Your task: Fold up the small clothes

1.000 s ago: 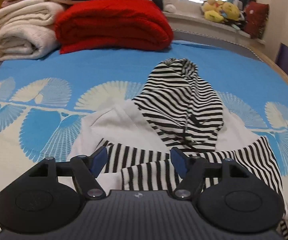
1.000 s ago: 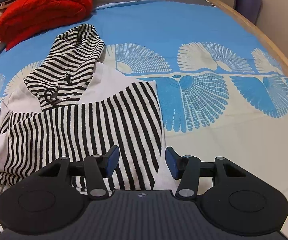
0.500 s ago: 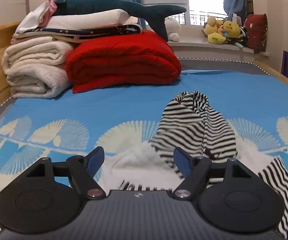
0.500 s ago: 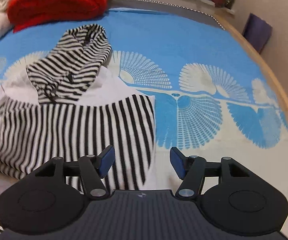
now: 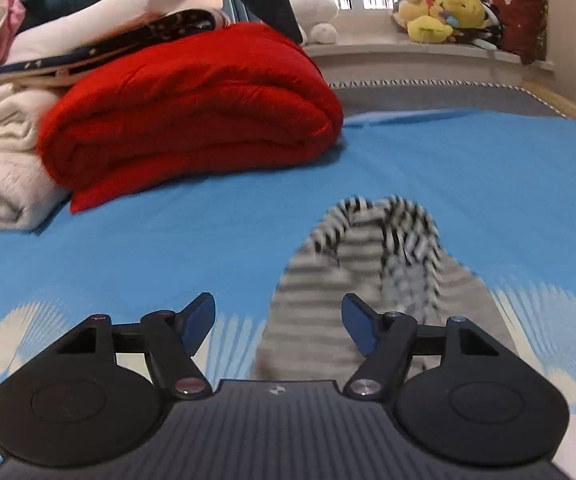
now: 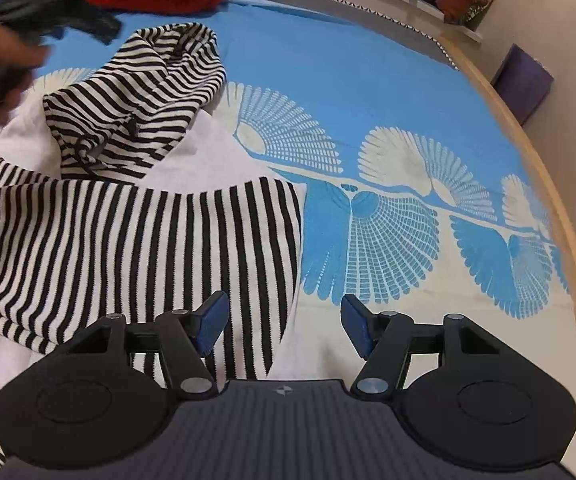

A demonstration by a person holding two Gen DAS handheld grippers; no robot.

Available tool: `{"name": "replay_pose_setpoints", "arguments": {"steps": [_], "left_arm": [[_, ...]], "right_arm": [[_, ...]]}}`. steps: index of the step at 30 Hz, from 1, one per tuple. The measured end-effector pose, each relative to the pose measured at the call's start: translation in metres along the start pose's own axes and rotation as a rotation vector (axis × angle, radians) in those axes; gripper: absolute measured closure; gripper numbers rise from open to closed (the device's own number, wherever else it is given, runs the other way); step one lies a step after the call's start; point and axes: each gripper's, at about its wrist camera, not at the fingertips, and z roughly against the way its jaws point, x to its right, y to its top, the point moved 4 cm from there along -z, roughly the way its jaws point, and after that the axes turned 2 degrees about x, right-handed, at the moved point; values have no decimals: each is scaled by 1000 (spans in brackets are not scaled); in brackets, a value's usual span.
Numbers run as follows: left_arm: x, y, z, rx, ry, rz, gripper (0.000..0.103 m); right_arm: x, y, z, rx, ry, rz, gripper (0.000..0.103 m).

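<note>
Right wrist view: the striped hoodie (image 6: pixel 127 208) is seen lying on the blue patterned sheet (image 6: pixel 368 92), its hood (image 6: pixel 143 92) at the far end and a striped sleeve folded across the white body nearer the camera. The right gripper (image 6: pixel 283 320) is held just above the hoodie's near right edge, tongs spread, nothing pinched. Beyond the hood's left side a blurred hand with the other tool (image 6: pixel 3 64) is made out.

Left wrist view: much motion blur. The left gripper (image 5: pixel 277 322) is held above the sheet, tongs spread and empty, with the hood (image 5: pixel 372 264) directly ahead, between and beyond the fingertips. The red quilt (image 5: pixel 191 112) and cream blankets (image 5: pixel 3 168) are stacked well beyond the hood; plush toys (image 5: pixel 440 12) sit on the sill farther off.

Step in hand, as judged: the hood is to be taken and folded down onto the body. A pinch at the hood's far tip is advised, through both layers, so the drawstring is not caught alone. The hood is best laid flat and centred over the folded sleeve; the right gripper could be used to pin the near hem so the bundle does not slide.

Writing: no readable text or brand is found. Only a small pale mark is seen on each tool's ribbed housing.
</note>
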Motion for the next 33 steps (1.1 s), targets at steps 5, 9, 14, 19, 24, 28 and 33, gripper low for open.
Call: {"name": "replay_pose_setpoints", "arguments": {"steps": [5, 9, 14, 19, 24, 28, 33], "left_arm": [[7, 22, -62, -24, 6, 55, 34], [10, 24, -97, -98, 14, 28, 82], [1, 20, -72, -29, -77, -9, 102], [-23, -2, 45, 113, -260, -34, 102], [-64, -77, 220, 257, -436, -173, 102], [-98, -162, 297, -1, -558, -230, 97], [-146, -156, 298, -133, -398, 39, 87]], "right_arm": [[3, 2, -9, -14, -13, -5, 39], [0, 3, -13, -19, -7, 18, 39], [0, 3, -14, -22, -2, 36, 39], [4, 8, -8, -7, 4, 17, 39], [12, 14, 6, 36, 23, -46, 39], [25, 19, 19, 70, 52, -184, 39], [42, 21, 35, 95, 98, -364, 40]]}}
